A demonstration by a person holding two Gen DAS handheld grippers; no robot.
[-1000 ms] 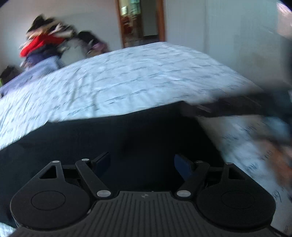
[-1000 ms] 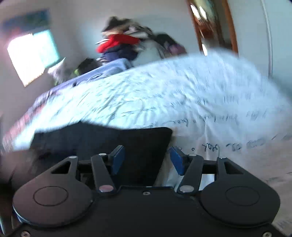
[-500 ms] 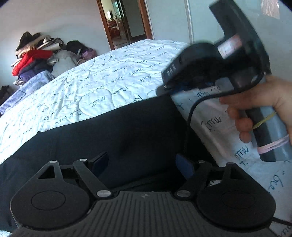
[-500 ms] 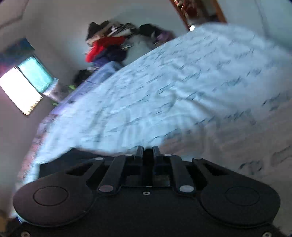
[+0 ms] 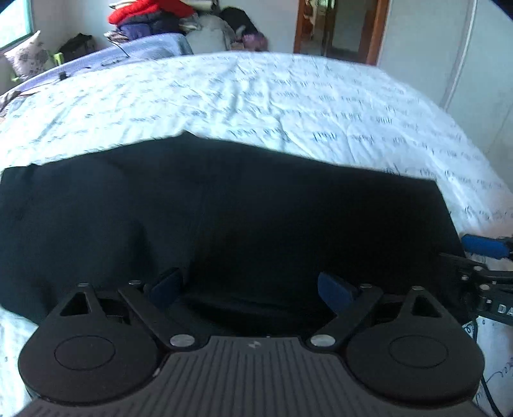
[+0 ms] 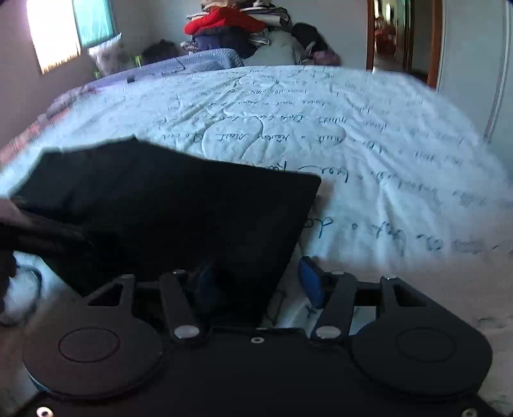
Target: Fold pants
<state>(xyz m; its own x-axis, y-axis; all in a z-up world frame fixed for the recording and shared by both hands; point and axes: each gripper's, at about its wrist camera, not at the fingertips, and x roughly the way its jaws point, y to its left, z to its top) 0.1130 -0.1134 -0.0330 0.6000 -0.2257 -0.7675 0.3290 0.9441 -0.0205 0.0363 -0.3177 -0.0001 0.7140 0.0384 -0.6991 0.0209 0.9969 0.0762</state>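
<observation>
Black pants lie flat and folded on the white printed bedspread. My left gripper is open just above the pants' near edge, with nothing between its blue pads. My right gripper is open at the pants' right near corner, its left pad over the cloth and its right pad over the bedspread. The right gripper also shows at the right edge of the left wrist view.
A pile of clothes with a red garment on top sits at the far end, next to a purple blanket. An open doorway is at the back right, a bright window at the back left.
My right gripper was shut half a second ago and is now open at the pants' right corner. It has come down from in front of the left camera. The pants lie flat.
</observation>
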